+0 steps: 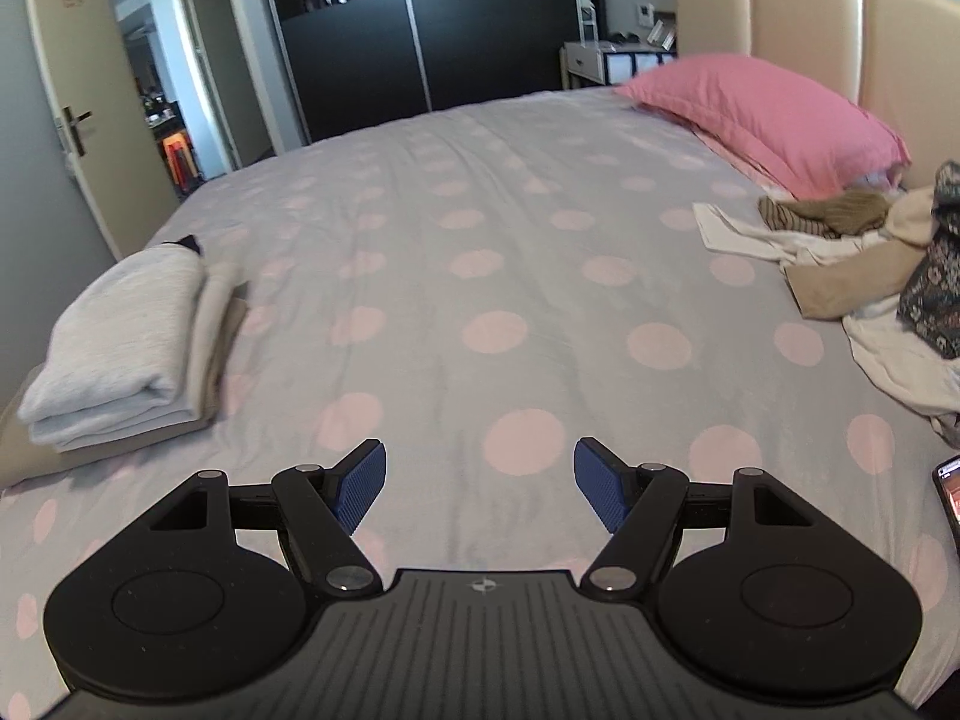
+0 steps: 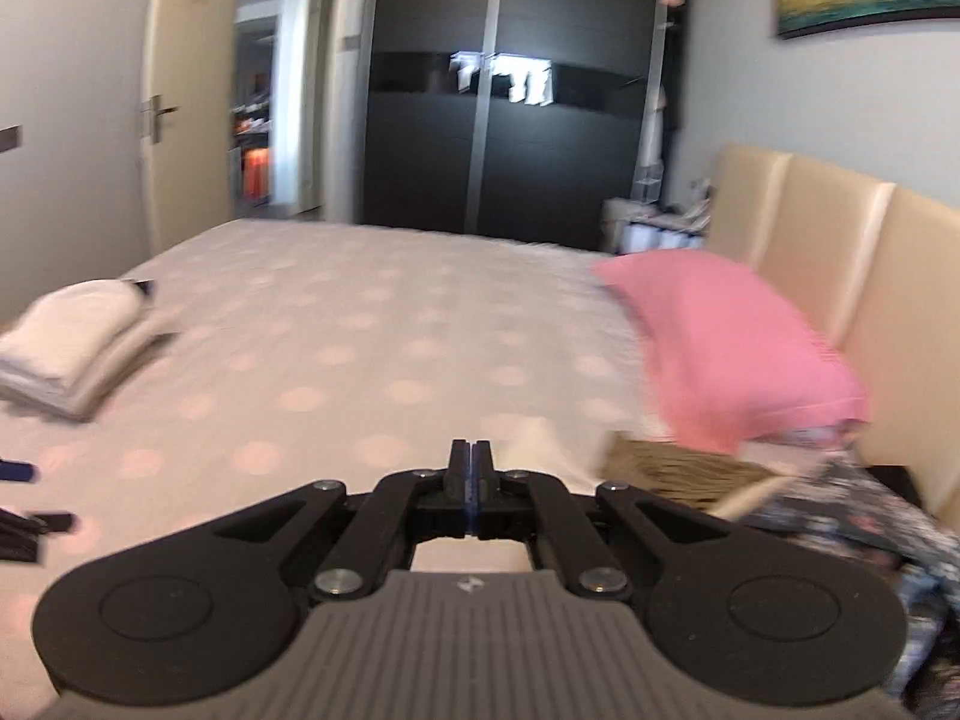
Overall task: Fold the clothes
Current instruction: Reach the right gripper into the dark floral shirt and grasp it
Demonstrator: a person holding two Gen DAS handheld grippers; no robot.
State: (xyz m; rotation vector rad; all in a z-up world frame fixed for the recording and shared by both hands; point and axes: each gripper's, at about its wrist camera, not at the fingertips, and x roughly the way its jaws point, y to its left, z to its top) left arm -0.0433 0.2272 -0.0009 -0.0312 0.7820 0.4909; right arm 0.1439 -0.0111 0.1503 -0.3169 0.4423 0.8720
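Note:
A stack of folded clothes, light grey on beige, lies at the left edge of the bed; it also shows in the right wrist view. A loose pile of unfolded clothes, white, tan, brown and dark patterned, lies at the right below the pillow, and shows in the right wrist view. My left gripper is open and empty above the bedspread. My right gripper is shut with nothing between its fingers, raised above the bed just left of the pile.
The bed has a grey spread with pink dots. A pink pillow leans by the beige headboard. A phone lies at the right edge. A dark wardrobe and an open door stand beyond.

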